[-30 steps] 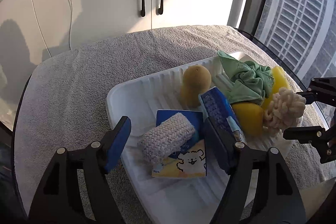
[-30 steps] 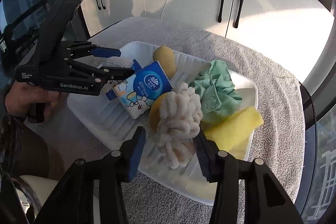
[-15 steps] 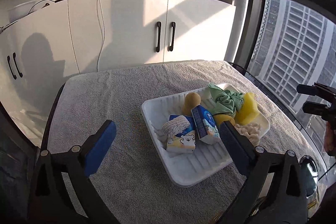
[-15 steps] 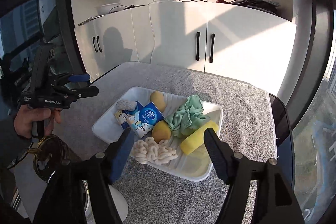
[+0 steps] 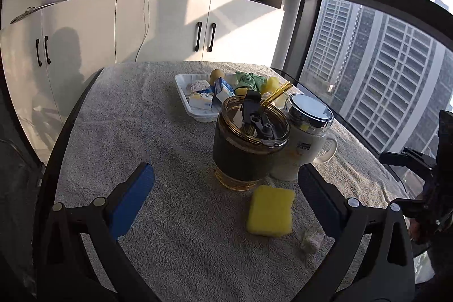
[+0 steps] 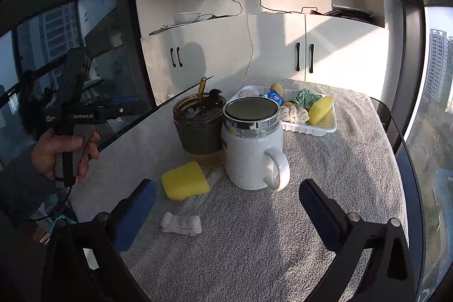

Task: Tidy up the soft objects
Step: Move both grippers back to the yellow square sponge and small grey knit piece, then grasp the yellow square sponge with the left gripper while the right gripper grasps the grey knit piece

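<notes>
From the left wrist view, the left hand-held gripper (image 5: 226, 188) has just swung its jaws wide, blue pads far apart with nothing between them, over a desk (image 5: 136, 137) covered in nubbly grey towelling. A soft yellow sponge (image 5: 270, 211) with rounded corners lies flat on the towel just in front of an amber glass tumbler (image 5: 249, 140) with a dark sleeve and a straw, and a glossy white mug (image 5: 304, 137) with a shiny metal lid stands beside it. Further back there's the ribbed white tray (image 5: 195, 111) with the soft stuff piled in: a crumpled green cloth (image 5: 250, 79), tissue packs, sponges. In the right wrist view, the right hand-held gripper (image 6: 228, 204) has likewise just opened fully and holds nothing. This side shows the knitted white pad (image 6: 181, 223) plainly, near the sponge (image 6: 185, 181); it's only a scrap at the edge in the other view. You also see the person's hand (image 6: 63, 152) gripping the left tool, plus a knotty cream rope ball (image 6: 293, 113) in the tray (image 6: 308, 128).
</notes>
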`<control>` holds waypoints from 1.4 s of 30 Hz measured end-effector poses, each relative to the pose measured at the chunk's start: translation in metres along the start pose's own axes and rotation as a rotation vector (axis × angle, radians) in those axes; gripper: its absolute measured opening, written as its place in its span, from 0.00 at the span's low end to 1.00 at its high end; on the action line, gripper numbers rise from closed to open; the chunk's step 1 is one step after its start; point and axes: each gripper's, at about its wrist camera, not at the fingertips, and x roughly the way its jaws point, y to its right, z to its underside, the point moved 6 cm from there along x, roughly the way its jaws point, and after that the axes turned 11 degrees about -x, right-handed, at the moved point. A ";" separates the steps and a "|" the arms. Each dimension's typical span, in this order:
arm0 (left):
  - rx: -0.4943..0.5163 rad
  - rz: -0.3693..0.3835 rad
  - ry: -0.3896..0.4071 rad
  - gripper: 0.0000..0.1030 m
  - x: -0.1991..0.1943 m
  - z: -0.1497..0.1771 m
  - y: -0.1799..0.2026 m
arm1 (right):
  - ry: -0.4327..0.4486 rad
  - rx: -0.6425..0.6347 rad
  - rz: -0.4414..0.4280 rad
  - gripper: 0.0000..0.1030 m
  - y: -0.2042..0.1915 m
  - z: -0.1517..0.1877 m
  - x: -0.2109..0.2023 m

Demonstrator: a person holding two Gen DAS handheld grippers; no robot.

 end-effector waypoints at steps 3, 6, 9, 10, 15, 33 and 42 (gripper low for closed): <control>-0.006 -0.002 -0.026 1.00 -0.010 0.031 0.011 | -0.067 -0.012 -0.009 1.00 -0.035 0.020 0.019; -0.024 0.000 -0.025 1.00 -0.017 0.045 0.014 | -0.120 -0.030 0.000 1.00 -0.055 0.031 0.040; -0.045 -0.018 0.000 1.00 -0.020 0.047 0.011 | -0.169 -0.032 0.013 0.98 -0.062 0.042 0.059; -0.048 -0.024 -0.002 1.00 -0.019 0.048 0.010 | -0.190 -0.023 0.014 0.96 -0.062 0.045 0.065; -0.052 -0.007 -0.035 1.00 -0.009 0.056 0.011 | -0.250 0.054 0.005 0.88 -0.058 0.059 0.084; 0.030 0.047 -0.211 1.00 0.052 0.069 0.039 | -0.242 0.037 -0.021 0.79 -0.066 0.061 0.092; -0.022 -0.035 -0.308 1.00 0.082 0.074 0.024 | -0.242 0.014 -0.026 0.69 -0.069 0.061 0.088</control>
